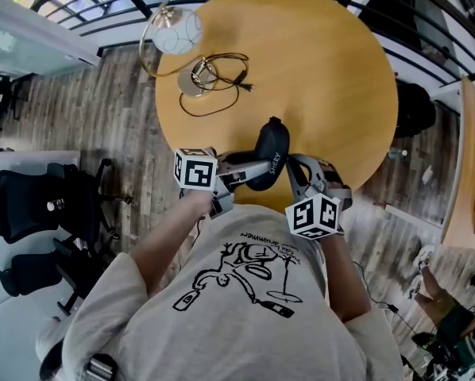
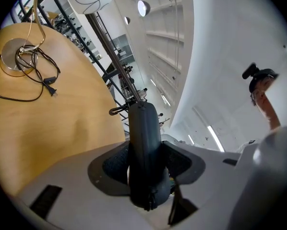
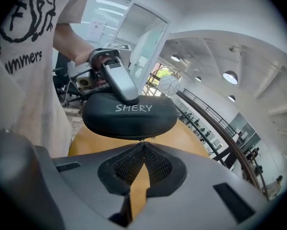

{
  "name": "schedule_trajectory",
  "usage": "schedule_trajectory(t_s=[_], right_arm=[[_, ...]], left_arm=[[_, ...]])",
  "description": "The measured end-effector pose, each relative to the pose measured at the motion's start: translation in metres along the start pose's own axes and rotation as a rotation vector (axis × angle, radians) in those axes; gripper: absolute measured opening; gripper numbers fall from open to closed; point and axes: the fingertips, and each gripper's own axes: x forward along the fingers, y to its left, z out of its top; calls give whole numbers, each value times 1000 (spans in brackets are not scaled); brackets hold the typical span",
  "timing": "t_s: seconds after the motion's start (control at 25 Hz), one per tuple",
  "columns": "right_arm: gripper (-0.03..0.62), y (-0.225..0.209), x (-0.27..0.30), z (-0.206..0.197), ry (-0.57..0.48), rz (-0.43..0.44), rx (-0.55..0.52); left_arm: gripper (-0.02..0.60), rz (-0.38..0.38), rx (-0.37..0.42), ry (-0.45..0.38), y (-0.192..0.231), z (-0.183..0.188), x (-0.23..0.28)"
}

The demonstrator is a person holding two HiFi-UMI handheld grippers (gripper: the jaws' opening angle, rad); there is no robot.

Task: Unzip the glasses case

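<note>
A black glasses case (image 1: 271,141) with white lettering is held above the near edge of the round wooden table (image 1: 325,78). My left gripper (image 1: 255,170) comes in from the left and is shut on the case (image 2: 144,138), one pad on each broad face, in the left gripper view (image 2: 144,163). My right gripper (image 1: 291,167) reaches in from the right. In the right gripper view its pads (image 3: 143,143) meet at the tips right under the case's (image 3: 129,116) zipper seam, pinched on the small zipper pull. A left gripper finger (image 3: 120,83) presses on the case's top there.
A lamp with a white globe (image 1: 175,30), a round base (image 1: 196,78) and a looped black cable stands at the table's far left. Black office chairs (image 1: 31,205) stand on the wood floor to the left. A railing runs behind the table.
</note>
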Motion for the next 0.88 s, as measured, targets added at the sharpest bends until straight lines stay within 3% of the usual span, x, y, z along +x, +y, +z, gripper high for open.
schedule_trajectory(t_s=[0.28,0.48,0.88], right_arm=[[23,-11,3,-9,37,-4,-94],[23,-19,1,-16,70,-5,-233],[23,-12,9,-12,86,24,-724]], left_arm=[[210,-28,-4,95,3,-20,3],[210,-62,0,188,1,-42,8],[209,-93,-36,377,8,-83,19]])
